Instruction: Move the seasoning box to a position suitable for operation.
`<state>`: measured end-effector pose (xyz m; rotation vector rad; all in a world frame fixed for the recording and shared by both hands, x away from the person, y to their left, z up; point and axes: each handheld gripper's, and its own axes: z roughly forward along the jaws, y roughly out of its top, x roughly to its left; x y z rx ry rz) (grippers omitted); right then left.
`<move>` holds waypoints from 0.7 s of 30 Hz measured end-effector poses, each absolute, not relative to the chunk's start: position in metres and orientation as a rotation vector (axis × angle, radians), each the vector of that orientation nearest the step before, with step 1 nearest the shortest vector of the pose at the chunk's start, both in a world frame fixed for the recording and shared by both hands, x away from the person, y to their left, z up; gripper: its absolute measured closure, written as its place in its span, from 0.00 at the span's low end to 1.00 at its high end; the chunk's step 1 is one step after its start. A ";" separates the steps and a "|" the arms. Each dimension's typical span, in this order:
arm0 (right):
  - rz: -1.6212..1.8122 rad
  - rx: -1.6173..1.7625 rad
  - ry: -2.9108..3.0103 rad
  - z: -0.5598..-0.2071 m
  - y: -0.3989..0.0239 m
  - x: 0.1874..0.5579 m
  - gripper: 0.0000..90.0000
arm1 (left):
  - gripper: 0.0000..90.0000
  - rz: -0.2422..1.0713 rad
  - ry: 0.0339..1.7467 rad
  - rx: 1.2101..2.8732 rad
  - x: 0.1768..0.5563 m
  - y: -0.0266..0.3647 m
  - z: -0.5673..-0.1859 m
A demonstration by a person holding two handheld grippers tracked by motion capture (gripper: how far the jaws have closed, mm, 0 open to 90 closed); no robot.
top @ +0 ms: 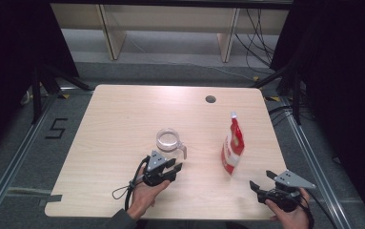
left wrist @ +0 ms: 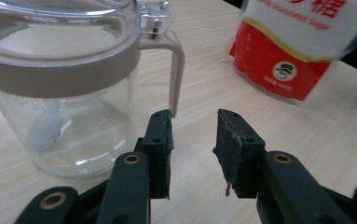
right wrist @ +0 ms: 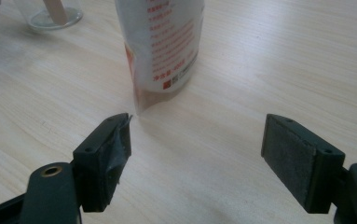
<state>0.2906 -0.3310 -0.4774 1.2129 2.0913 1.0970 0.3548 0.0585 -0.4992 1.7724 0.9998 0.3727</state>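
On the wooden table (top: 123, 124), near its middle: a clear glass jar (top: 169, 141) with a beige rim and handle, standing upright, lid tipped back on its hinge. Just in front of it, the left gripper (top: 175, 167), jaws apart with a narrow gap and nothing between them (in the left gripper view (left wrist: 192, 140) the handle's lower end just beyond the tips, not touching). To the jar's right, well apart from it: a red and white sugar pouch (top: 232, 145), upright, spout at the top. Nearer the table's front right corner, the right gripper (top: 262, 180), held in a hand (top: 292, 217), jaws spread wide and gripping nothing. In the right gripper view (right wrist: 197, 140), pouch (right wrist: 167, 46) beyond the 2 black pads, clear of both. A round hole (top: 210, 99) near the table's far edge.
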 end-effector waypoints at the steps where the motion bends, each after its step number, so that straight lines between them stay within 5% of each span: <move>1: 1.112 1.261 2.081 -0.477 -0.328 0.289 0.28 | 0.75 0.393 1.016 1.772 0.357 0.057 -0.501; 21: 1.130 1.188 2.113 -0.478 -0.328 0.291 0.28 | 0.82 0.539 0.971 1.807 0.385 0.033 -0.505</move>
